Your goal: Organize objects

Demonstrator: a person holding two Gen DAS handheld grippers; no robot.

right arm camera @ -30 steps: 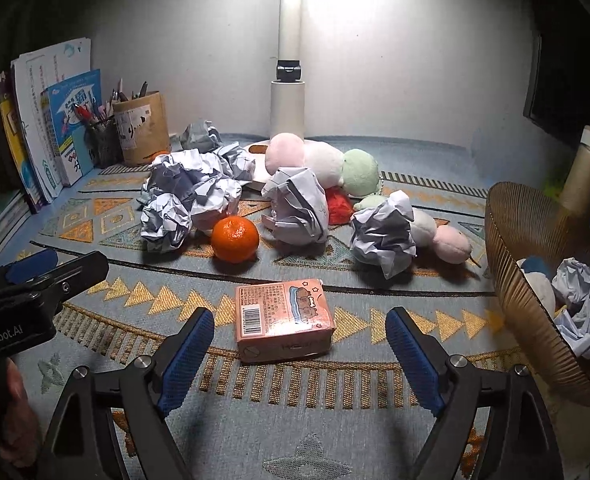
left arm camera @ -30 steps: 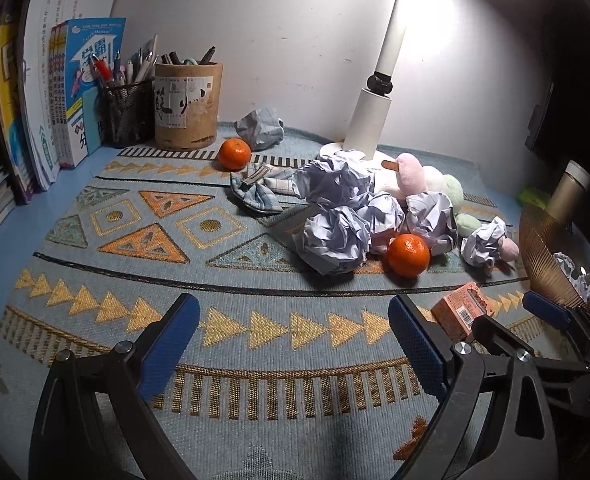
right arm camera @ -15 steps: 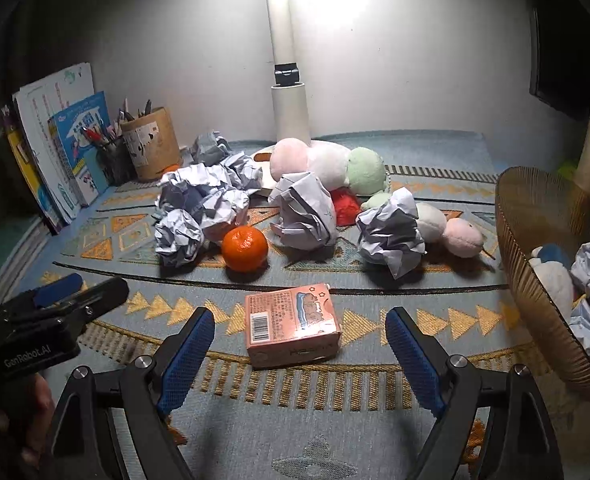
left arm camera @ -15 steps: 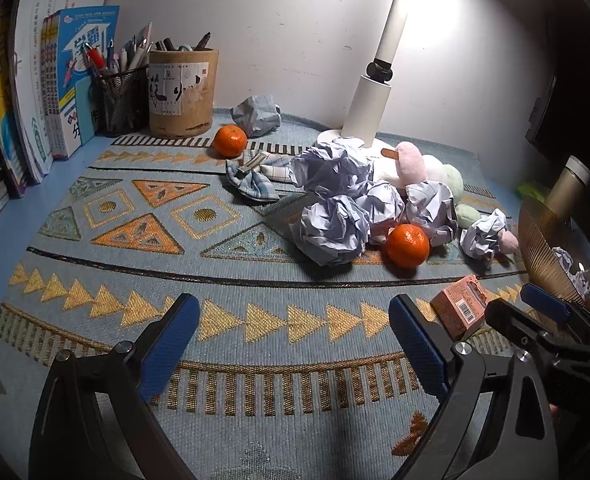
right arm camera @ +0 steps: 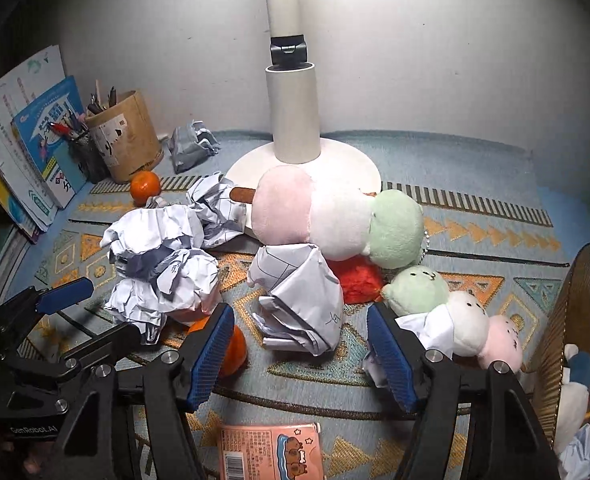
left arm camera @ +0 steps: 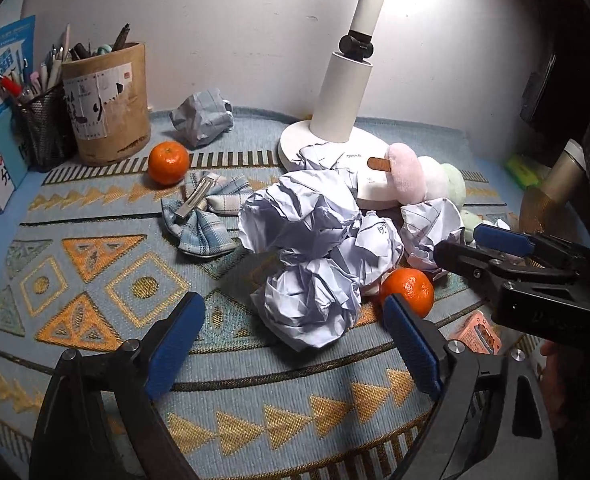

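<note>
My left gripper (left arm camera: pixel 293 340) stands wide, its jaws having just narrowed slightly, with nothing pressed between them; a crumpled paper ball (left arm camera: pixel 311 304) lies just ahead of the gap. My right gripper (right arm camera: pixel 300 354) has just been closing to a middling gap, and another paper ball (right arm camera: pixel 299 300) sits ahead between the pads, apart from them as far as I can tell.

On the patterned desk mat (left arm camera: pixel 95 248) I count two oranges: one (left arm camera: pixel 168 162) beside the wooden pen pot (left arm camera: pixel 107 100), one (left arm camera: pixel 409 290) against the paper heap. I count at least six paper balls, one (left arm camera: pixel 201 116) lying apart near the wall. Two plush dango skewers lie by the lamp base (right arm camera: pixel 347 160), a big one (right arm camera: pixel 335 220) and a small one (right arm camera: pixel 455 312). One pink box (right arm camera: pixel 269 452) lies below my right gripper. One checked hair bow (left arm camera: pixel 203 216) lies near the first orange. The basket (right arm camera: pixel 555 340) at the right holds more paper.
</note>
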